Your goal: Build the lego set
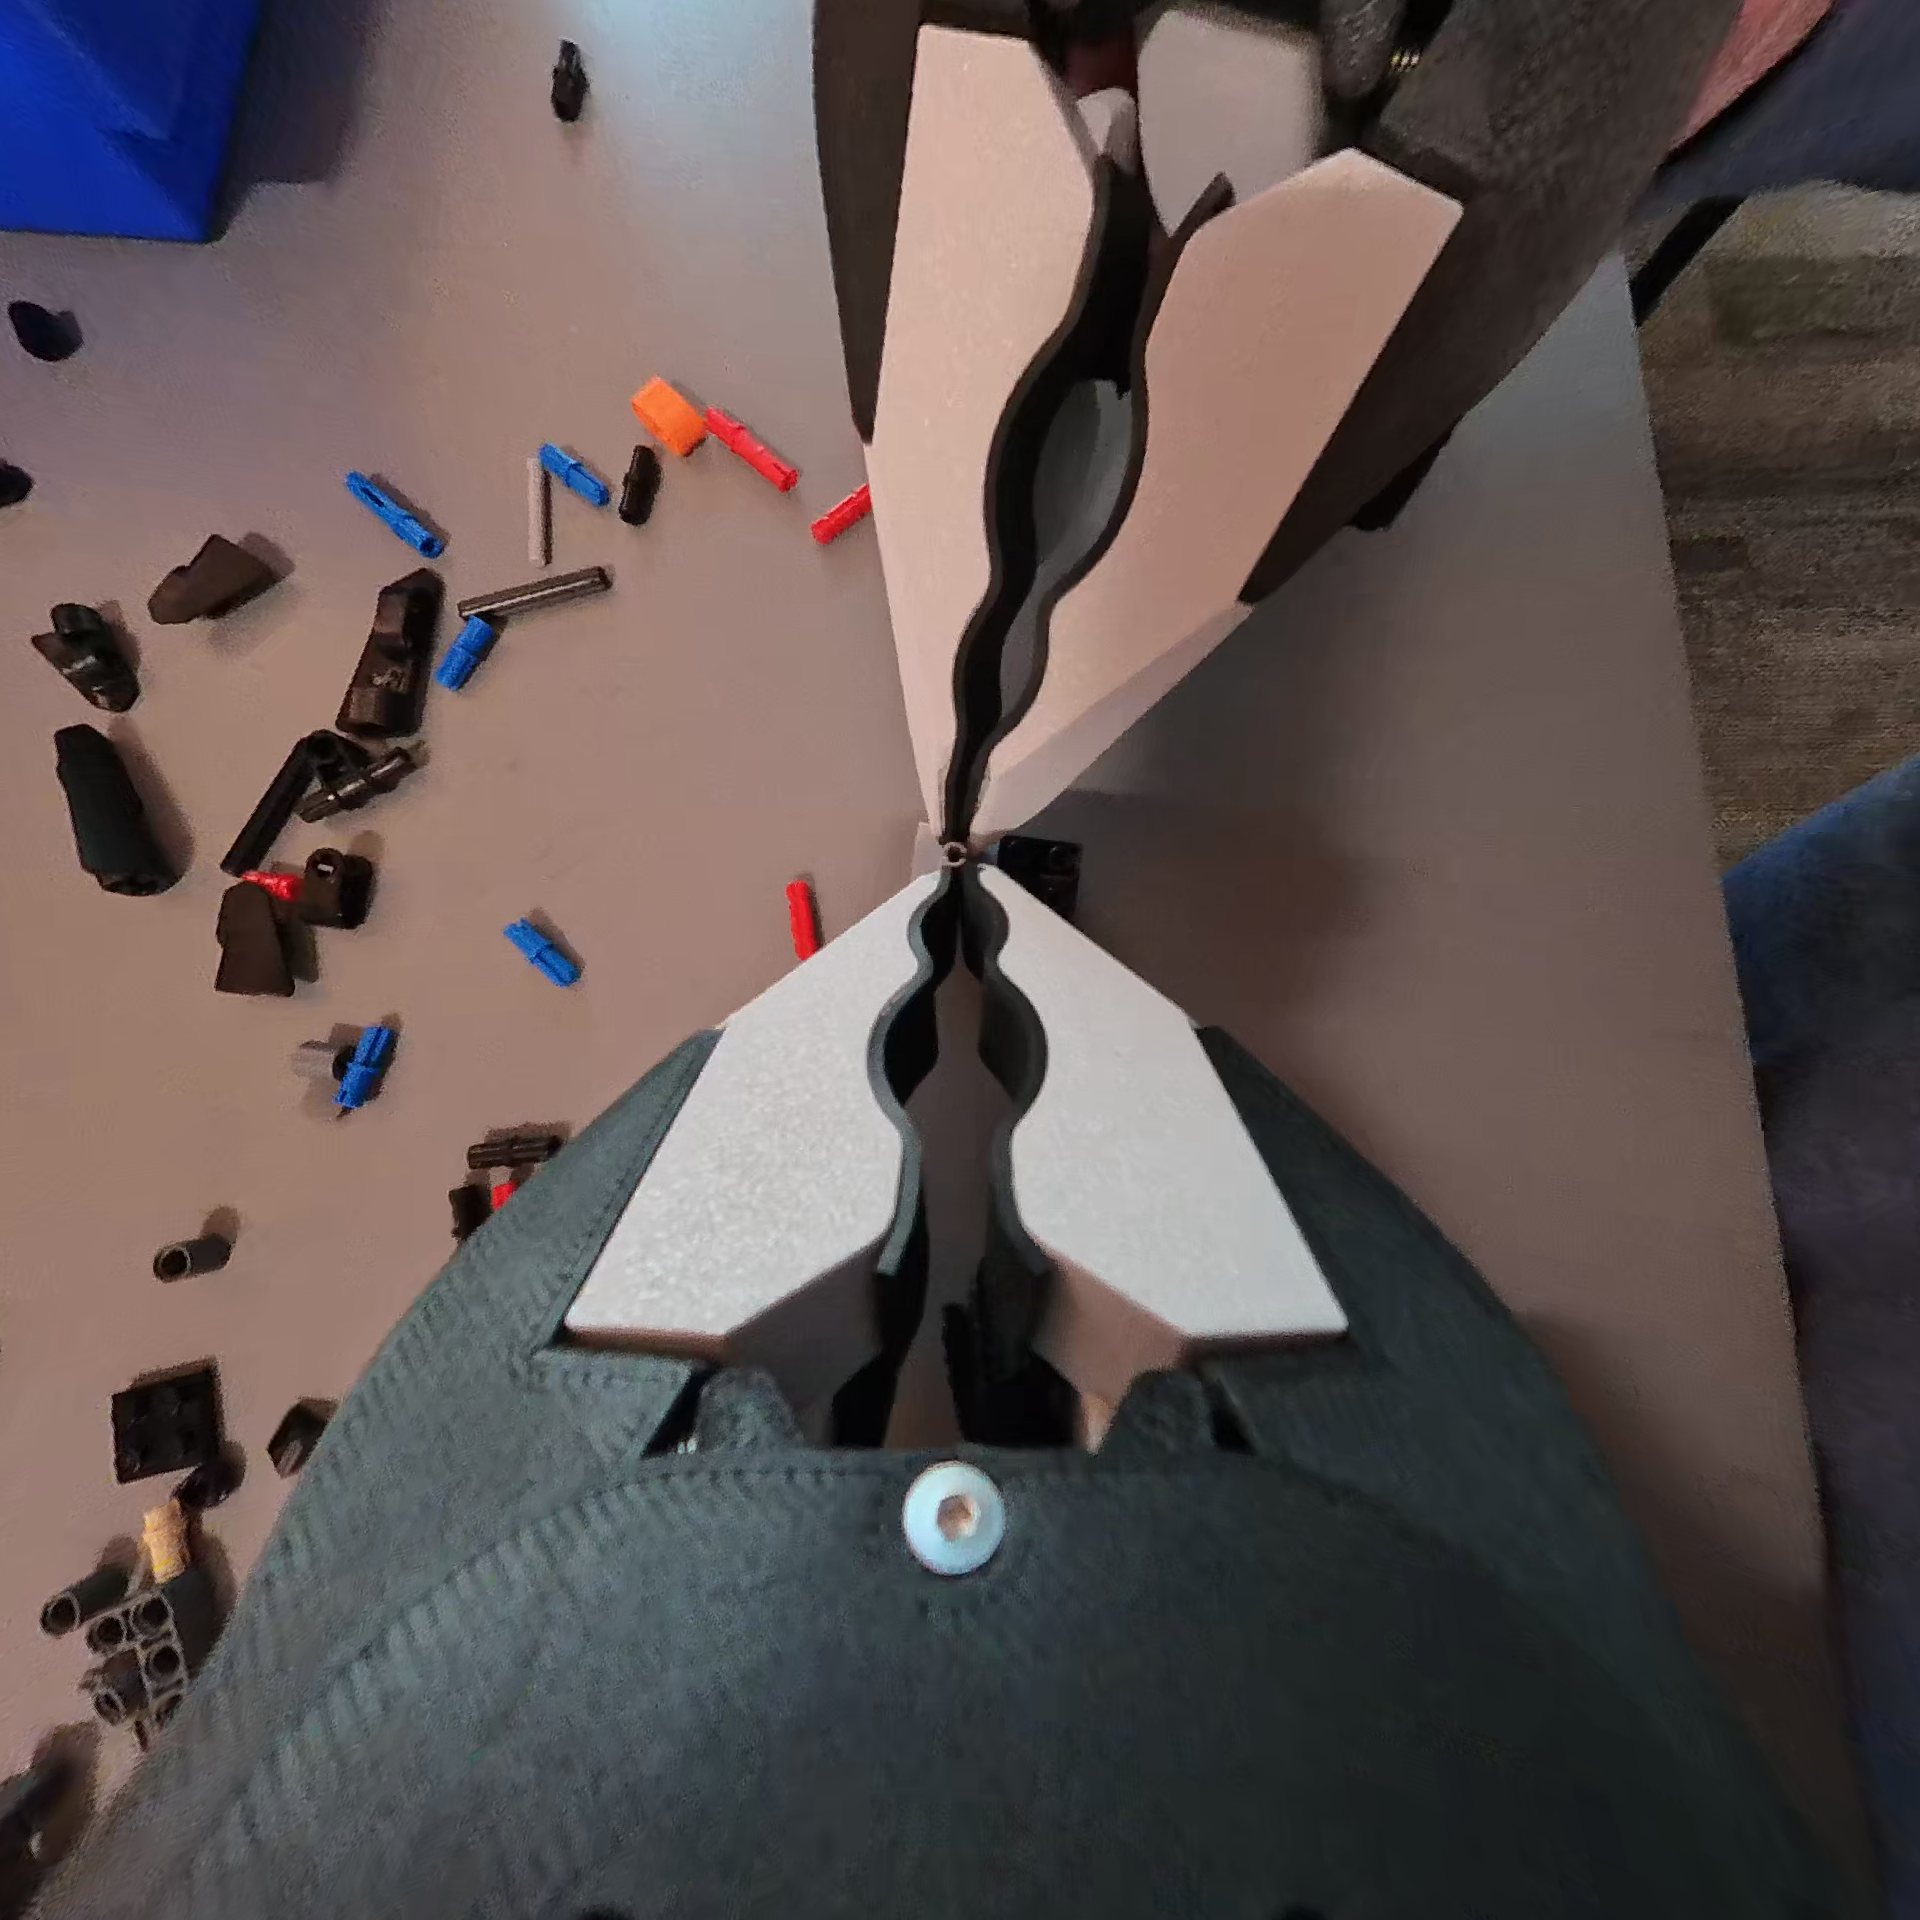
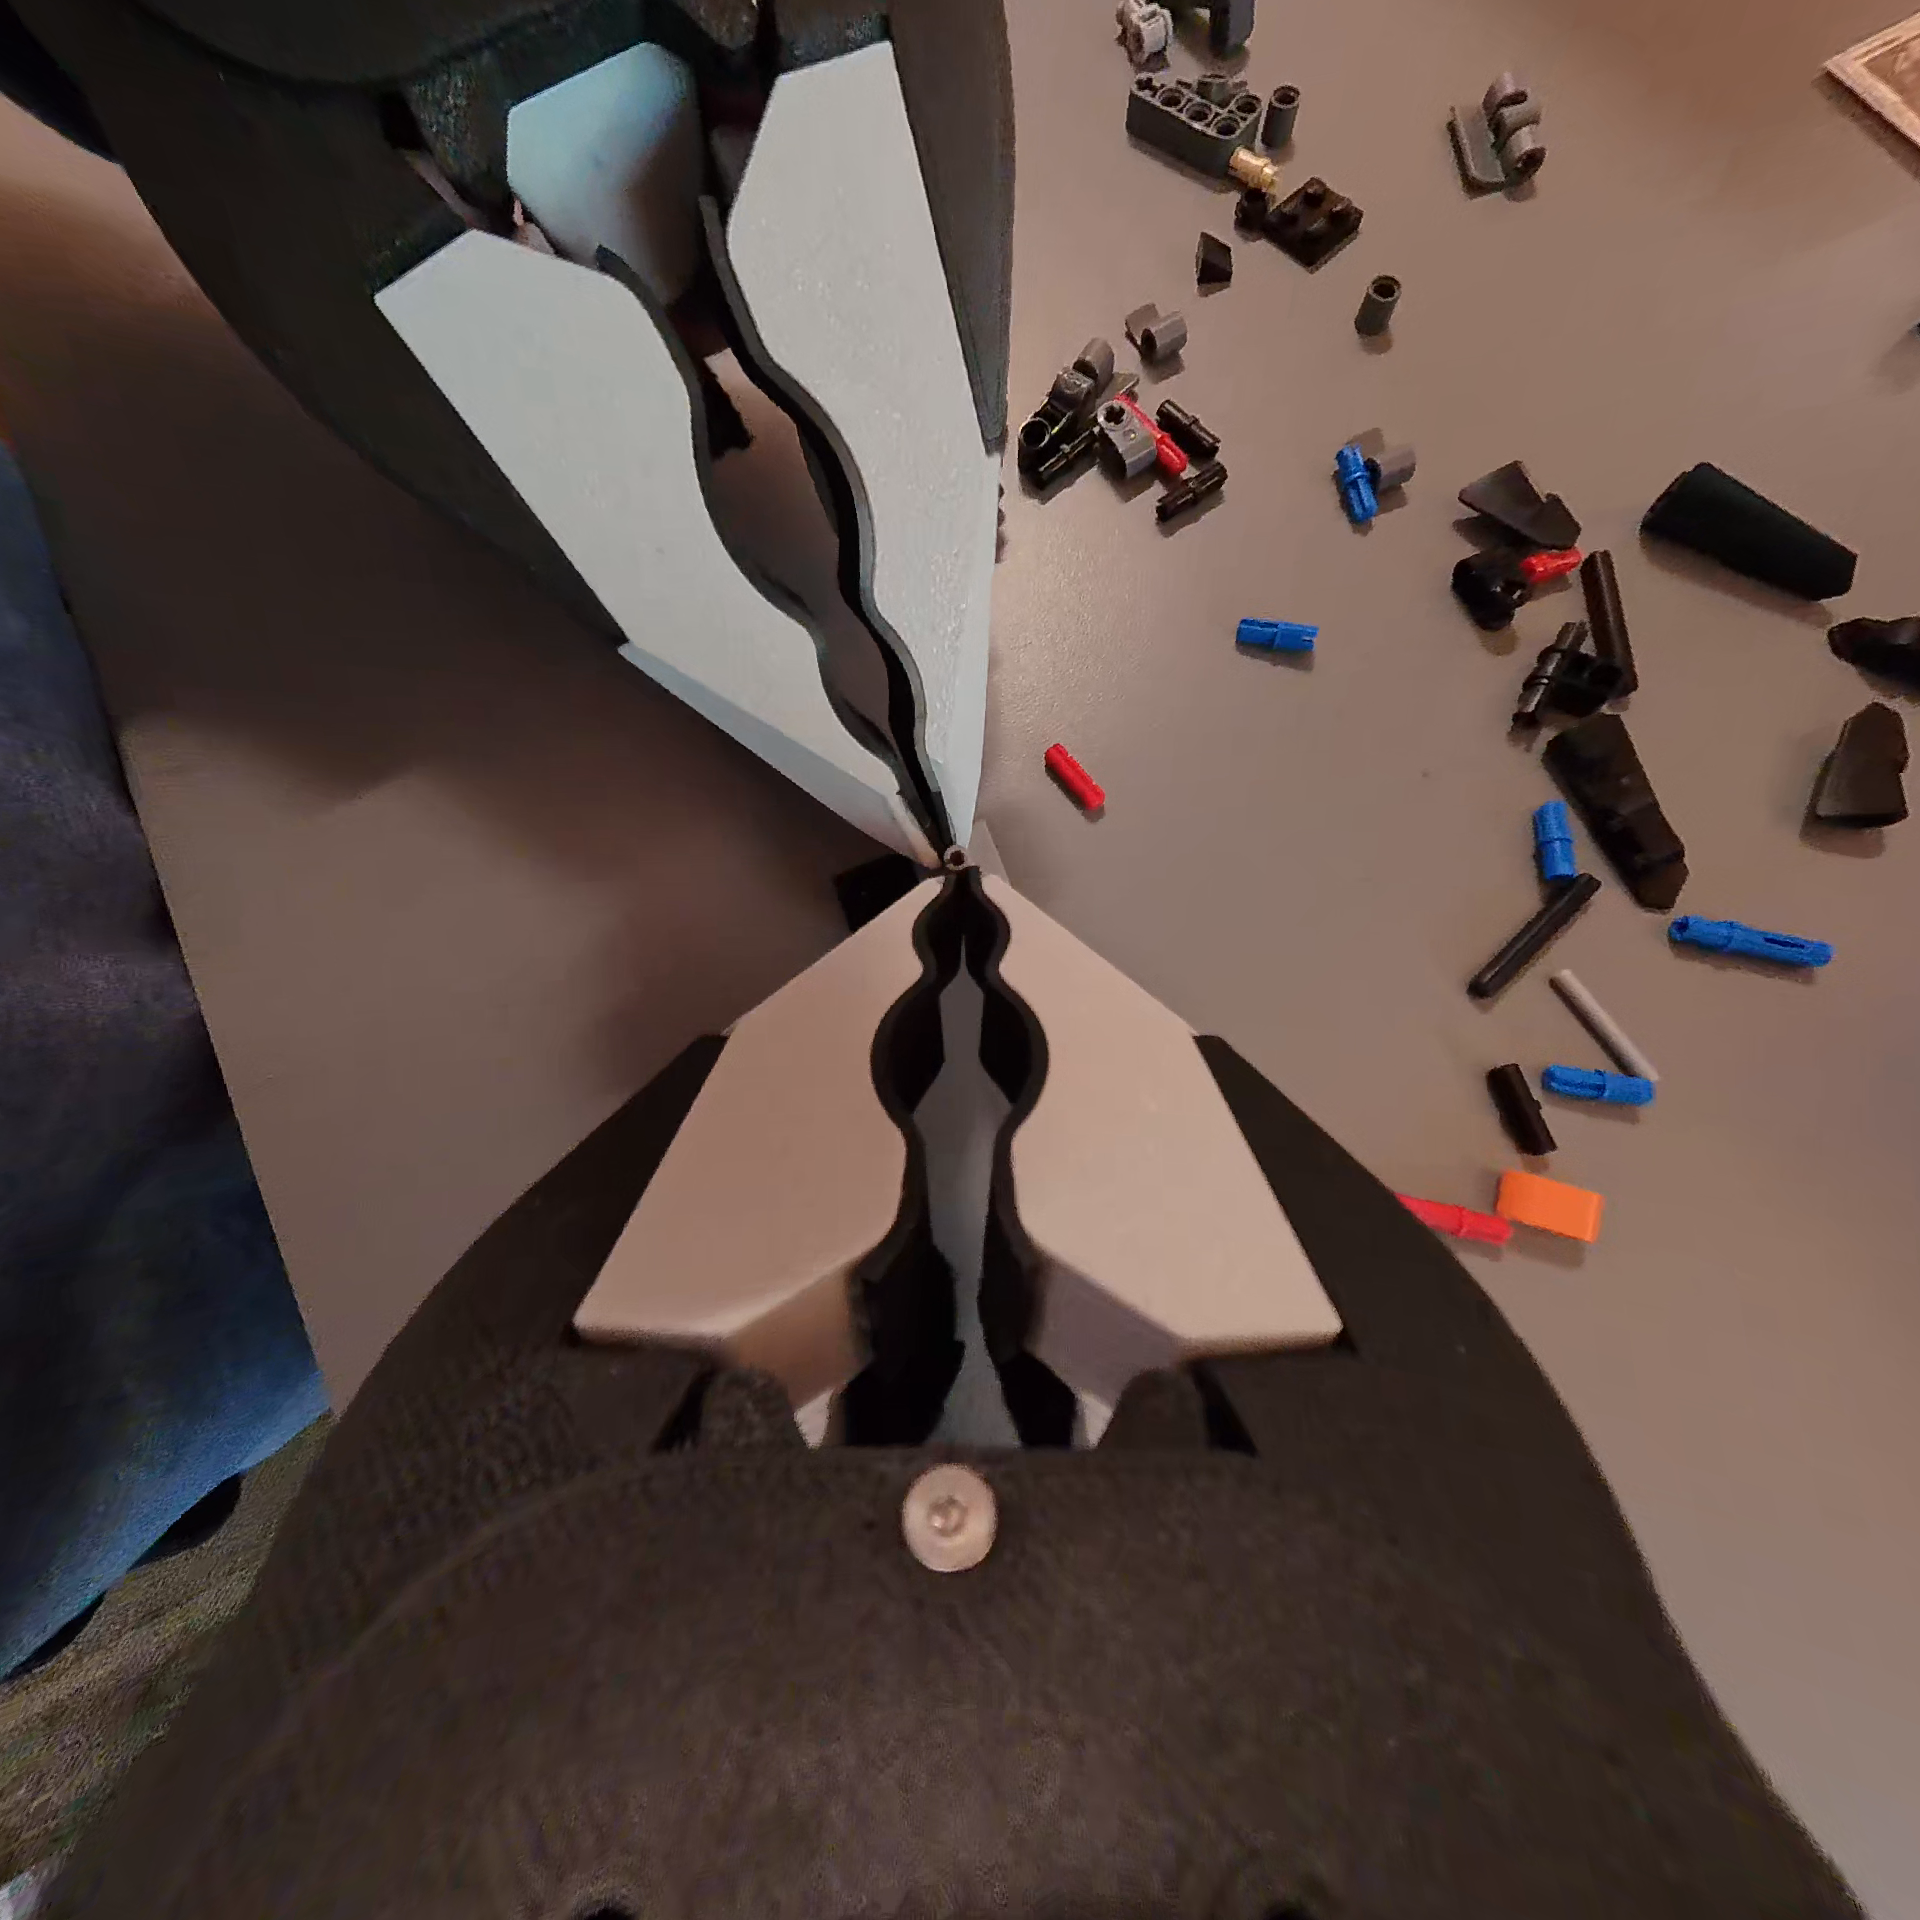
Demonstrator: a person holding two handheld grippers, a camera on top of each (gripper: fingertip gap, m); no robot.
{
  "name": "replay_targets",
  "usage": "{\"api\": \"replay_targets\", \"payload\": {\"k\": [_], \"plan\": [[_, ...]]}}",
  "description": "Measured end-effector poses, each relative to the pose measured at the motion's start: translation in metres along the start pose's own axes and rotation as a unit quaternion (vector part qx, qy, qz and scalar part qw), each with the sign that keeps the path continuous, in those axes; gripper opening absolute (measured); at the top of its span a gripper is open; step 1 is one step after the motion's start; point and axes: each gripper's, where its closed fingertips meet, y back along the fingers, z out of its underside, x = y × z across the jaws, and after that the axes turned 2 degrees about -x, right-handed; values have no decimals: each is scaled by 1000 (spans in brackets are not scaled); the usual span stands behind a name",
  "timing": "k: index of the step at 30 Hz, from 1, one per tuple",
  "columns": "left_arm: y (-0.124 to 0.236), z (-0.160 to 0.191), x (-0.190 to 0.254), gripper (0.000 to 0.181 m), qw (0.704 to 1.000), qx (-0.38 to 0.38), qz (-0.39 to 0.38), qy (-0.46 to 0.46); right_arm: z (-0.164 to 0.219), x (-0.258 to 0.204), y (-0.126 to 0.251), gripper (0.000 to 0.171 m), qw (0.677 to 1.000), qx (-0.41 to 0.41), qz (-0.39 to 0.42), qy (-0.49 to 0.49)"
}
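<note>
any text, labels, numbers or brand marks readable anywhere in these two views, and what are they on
None can be read.
Printed sheet at the table's far corner in the right wrist view: only a patterned edge shows, too little and too blurred to read.
Black lego panel in the left wrist view: faint moulded marks, too small to make out.
Left gripper, right gripper, blue box: no markings visible.

Wrist views face each other, close above table — sharing touching fingertips, scattered pieces.
</note>
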Motion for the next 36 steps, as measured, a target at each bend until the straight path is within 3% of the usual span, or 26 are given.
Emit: {"api": "replay_targets", "payload": {"k": [13,28,36], "plan": [[0,1,0,0,1000,-4,0,7,1,0,0,0,999,-42,-17,3],[23,29,9,0,998,-26,35,-50,-19,-23,-21,0,991,-44,47,-119],[50,44,13,25,1000,-10,16,4,-31,-30,-17,2,986,-5,47,-162]]}}
